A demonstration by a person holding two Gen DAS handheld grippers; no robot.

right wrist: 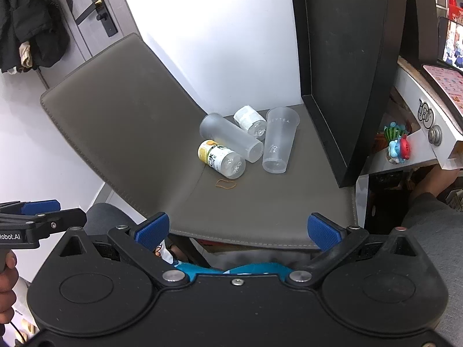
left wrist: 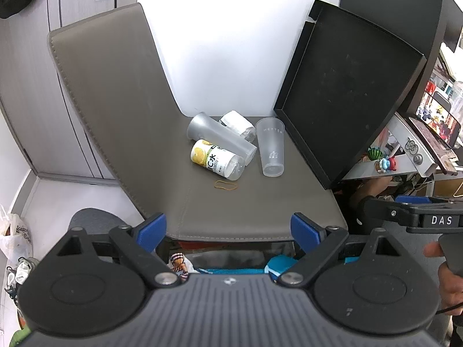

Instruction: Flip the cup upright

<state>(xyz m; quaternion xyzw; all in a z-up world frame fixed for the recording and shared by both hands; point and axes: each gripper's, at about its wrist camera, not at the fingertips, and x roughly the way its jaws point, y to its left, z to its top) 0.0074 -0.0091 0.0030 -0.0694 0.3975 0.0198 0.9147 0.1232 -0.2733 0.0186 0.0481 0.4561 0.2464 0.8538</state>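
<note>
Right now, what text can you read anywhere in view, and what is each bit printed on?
"HEYTEA": near the rim of the frosted cup.
"C水": label of the yellow bottle; its smaller print is unreadable.
"DAS": side of the right tool.
"Robot.AI": side of the left tool, start cut off.
White-labelled bottle: print too blurred.

Both wrist views look forward and down over the front edge of the grey chair seat (left wrist: 260,196), from well back; the left sits further left. Each shares the cup cluster at frame centre (right wrist: 279,141) and black tray at upper right (left wrist: 347,92)
</note>
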